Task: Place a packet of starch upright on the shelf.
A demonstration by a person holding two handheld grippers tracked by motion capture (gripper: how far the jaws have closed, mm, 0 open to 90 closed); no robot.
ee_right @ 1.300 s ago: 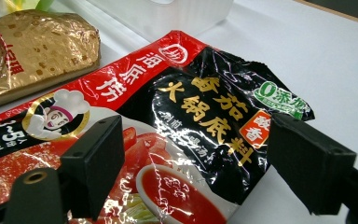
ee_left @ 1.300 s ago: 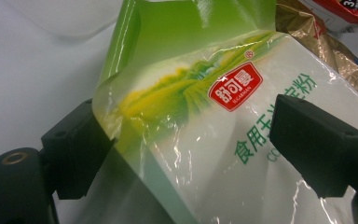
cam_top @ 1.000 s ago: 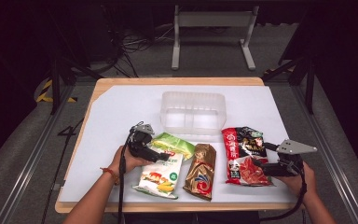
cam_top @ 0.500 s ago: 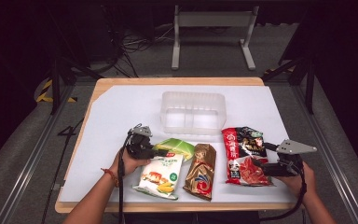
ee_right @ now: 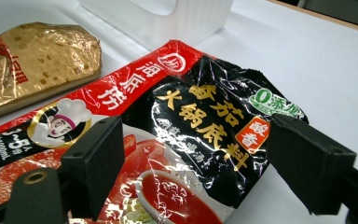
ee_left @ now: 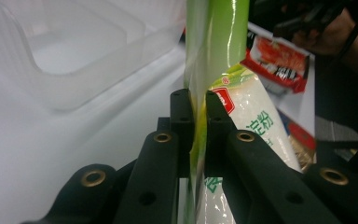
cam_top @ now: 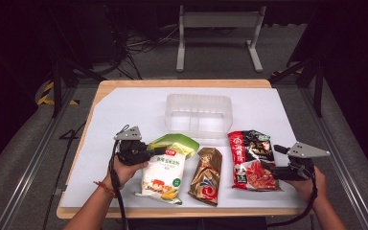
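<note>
High view: on the white-covered bench (cam_top: 124, 115) a clear plastic tub (cam_top: 199, 114) sits behind three packets. The left gripper (cam_top: 146, 154) grips the green top edge of the white-and-green snack bag (cam_top: 165, 175), beside a gold foil packet (cam_top: 206, 176).

Left gripper view: the jaws are clenched on the bag's (ee_left: 242, 116) thin green edge, the tub (ee_left: 74, 51) beyond.

Right gripper view: the right gripper (ee_right: 191, 158), jaws spread wide, hovers over the red-and-black soup-base pouch (ee_right: 177, 116).
</note>
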